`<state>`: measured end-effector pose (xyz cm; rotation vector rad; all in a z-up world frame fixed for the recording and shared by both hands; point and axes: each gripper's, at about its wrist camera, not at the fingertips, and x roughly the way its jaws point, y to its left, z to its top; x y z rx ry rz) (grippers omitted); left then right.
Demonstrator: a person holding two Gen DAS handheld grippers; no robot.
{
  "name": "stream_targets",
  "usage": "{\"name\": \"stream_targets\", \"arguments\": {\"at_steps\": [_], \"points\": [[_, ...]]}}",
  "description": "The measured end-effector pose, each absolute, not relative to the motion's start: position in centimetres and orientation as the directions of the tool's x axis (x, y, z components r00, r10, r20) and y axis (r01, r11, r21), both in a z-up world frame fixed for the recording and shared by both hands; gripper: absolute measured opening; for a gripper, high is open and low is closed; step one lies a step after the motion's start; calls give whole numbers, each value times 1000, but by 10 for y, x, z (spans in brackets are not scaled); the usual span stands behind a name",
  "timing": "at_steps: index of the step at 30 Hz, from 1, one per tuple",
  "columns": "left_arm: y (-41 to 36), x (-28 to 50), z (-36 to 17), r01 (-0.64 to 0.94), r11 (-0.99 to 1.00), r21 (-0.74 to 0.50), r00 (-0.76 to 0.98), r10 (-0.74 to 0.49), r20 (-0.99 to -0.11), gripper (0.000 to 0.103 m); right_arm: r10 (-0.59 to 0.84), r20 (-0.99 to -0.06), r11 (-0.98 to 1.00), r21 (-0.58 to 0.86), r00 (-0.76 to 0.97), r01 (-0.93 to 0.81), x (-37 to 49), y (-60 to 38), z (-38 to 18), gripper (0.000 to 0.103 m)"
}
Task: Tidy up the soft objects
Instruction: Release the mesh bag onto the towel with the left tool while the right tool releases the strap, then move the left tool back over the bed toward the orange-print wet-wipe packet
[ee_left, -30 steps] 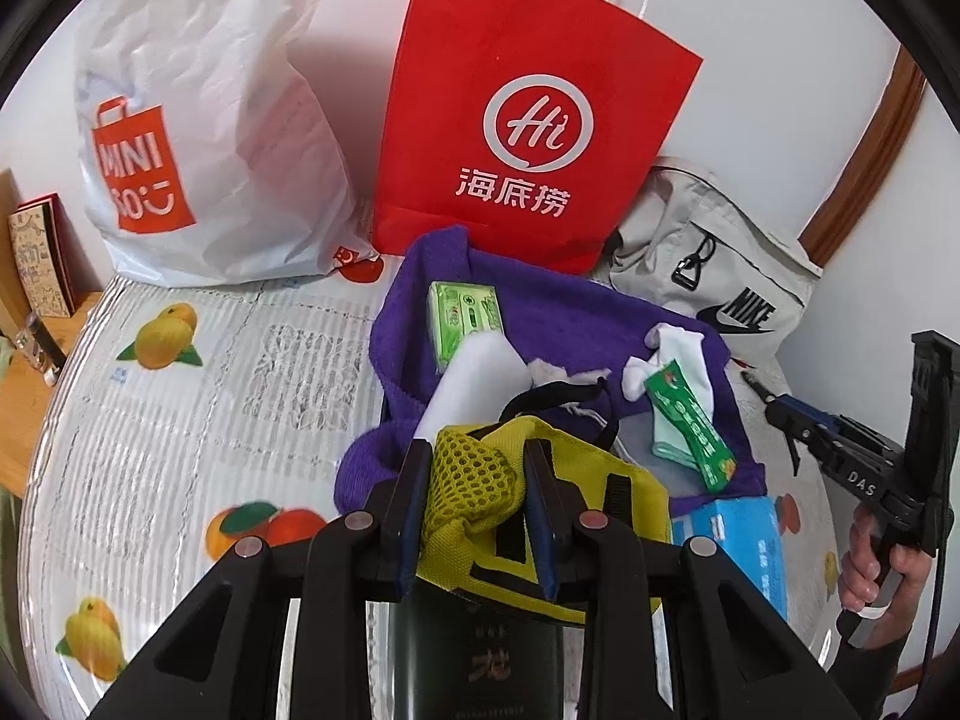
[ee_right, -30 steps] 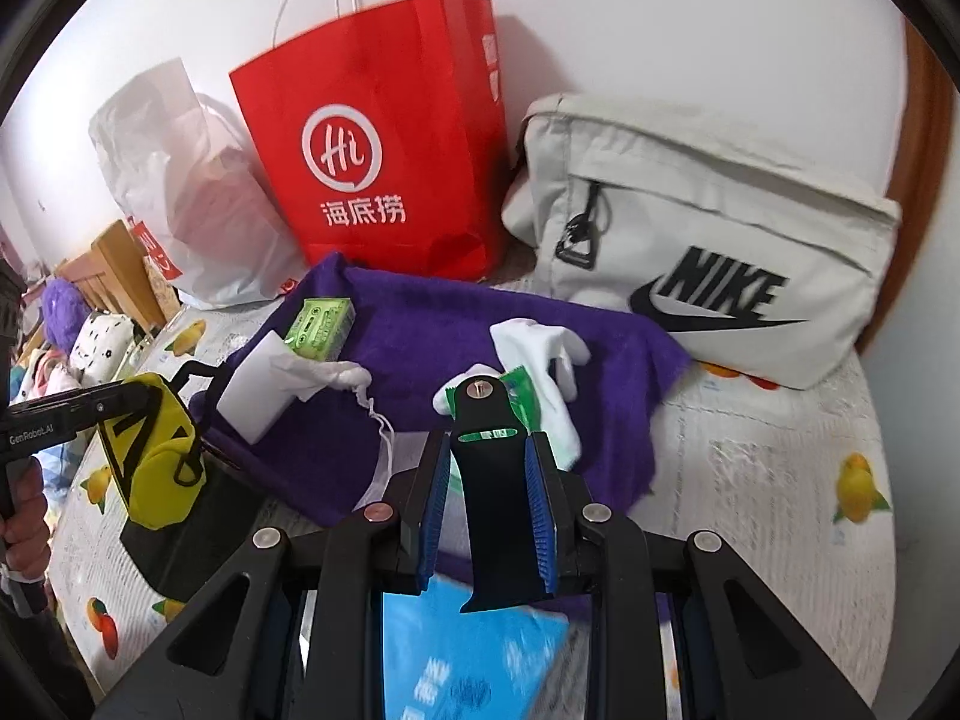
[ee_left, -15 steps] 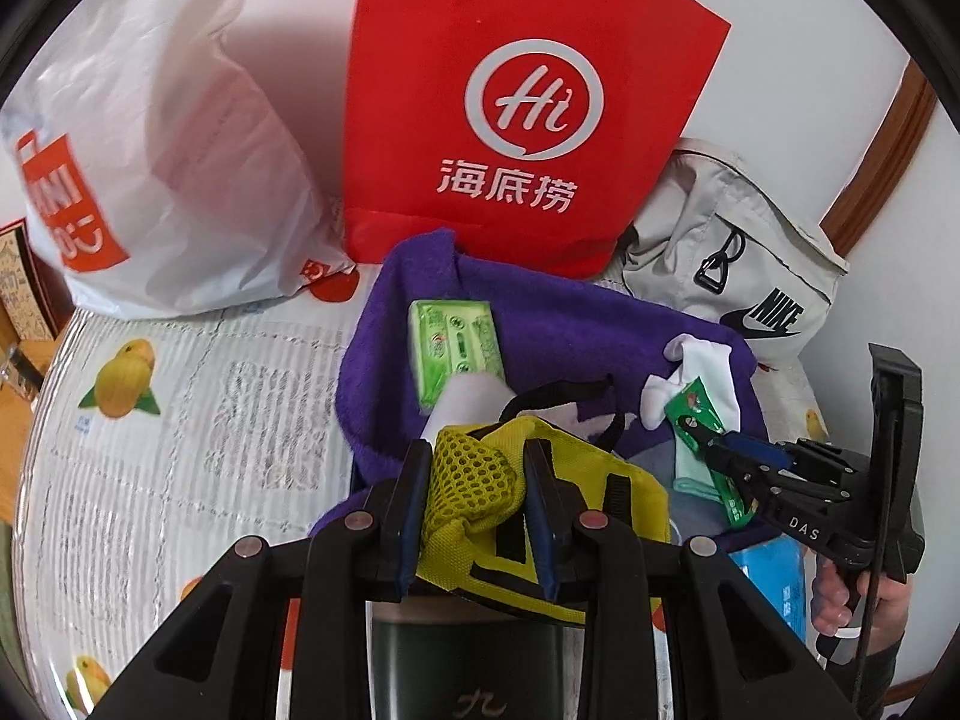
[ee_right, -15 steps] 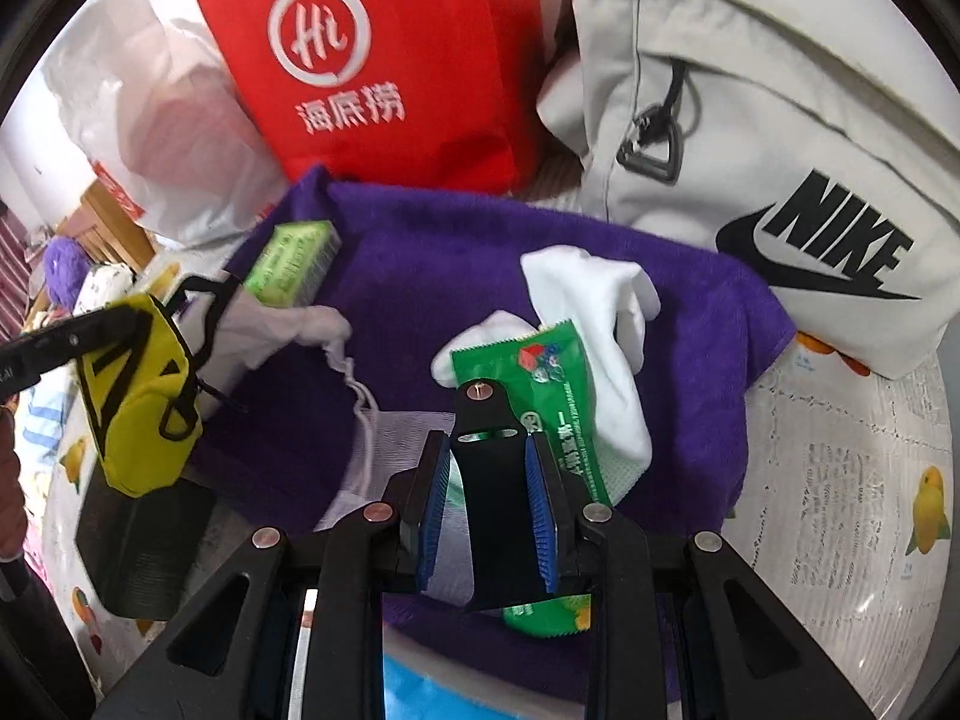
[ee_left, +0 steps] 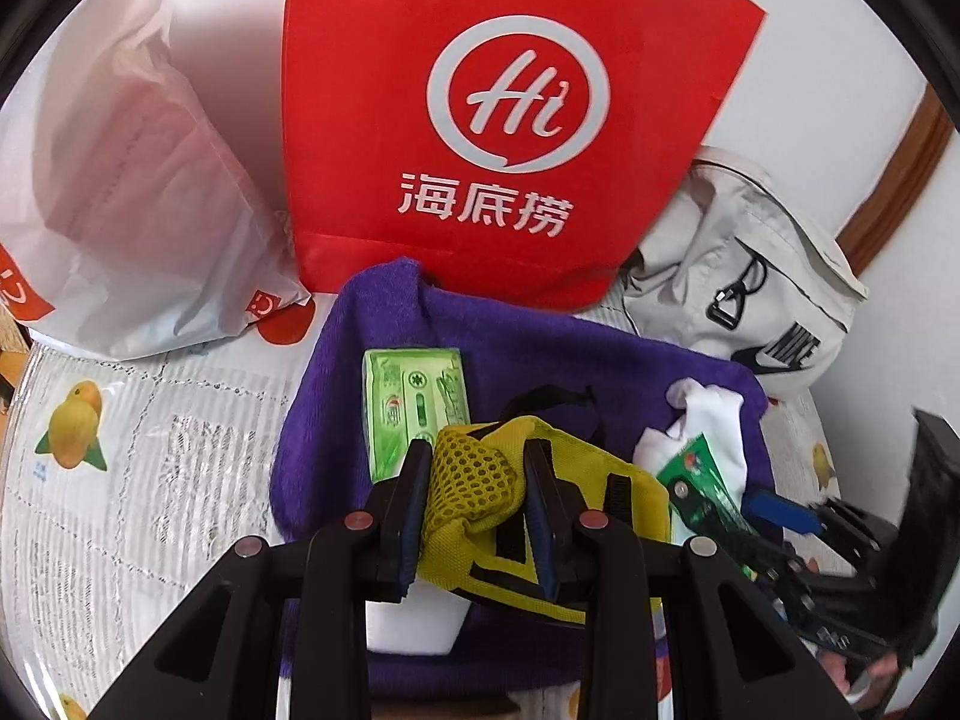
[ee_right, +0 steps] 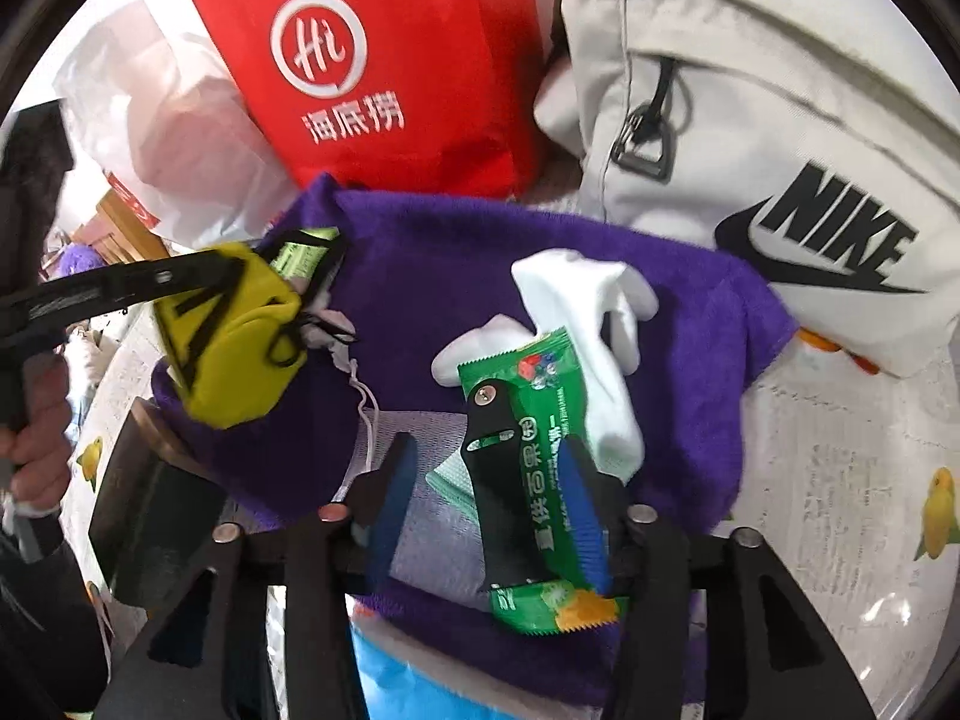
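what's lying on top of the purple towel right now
On the purple towel: white socks, a green snack packet, a green tissue pack and a white mesh pouch. The yellow bag hides more.

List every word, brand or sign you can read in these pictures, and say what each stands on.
"Hi" with "海底捞": red paper bag
"NIKE" with swoosh: grey bag
Partly legible Chinese characters: green sachet
Too small to read: green tissue pack
Cut-off orange logo: white plastic bag
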<state>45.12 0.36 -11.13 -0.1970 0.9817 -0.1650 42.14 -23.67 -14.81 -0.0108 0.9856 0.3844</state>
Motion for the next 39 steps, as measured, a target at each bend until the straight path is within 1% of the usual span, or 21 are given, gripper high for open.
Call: {"name": "stream_targets", "arguments": {"at_steps": [12,15,16,17,19,28,34,39], "points": [[-8,469,-128,62,977,-203,528,-205,-824,29,286,-802,943,138,524,-304,390,-251,-136,50],[-11,471,-130,71,976,-204,516,-211,-830,34,282,-800,945,137,531,-296,385,-254,-136,50],[-11,471,-130,73,975,-210,512,-217,-831,39,284,-798,945,140,532,-294,385,-253,-135,50],[-11,471,-130,67,976,-208,511,-213,-833,52,288,-795,945,145,533,-293,384,-254,-134,50],[-11,469,-128,55,980,-192,531,-192,-826,66,290,-794,945,151,535,-288,384,-253,-134,50],[3,435,-103,37,988,-152,561,-147,-815,66,297,-791,948,176,535,-265,356,-252,-125,50],[14,384,-75,31,990,-135,605,-126,-786,66,310,-770,946,190,559,-262,319,-248,-106,50],[25,326,-51,53,989,-139,636,-141,-759,66,327,-748,940,196,578,-278,276,-244,-91,50]]}}
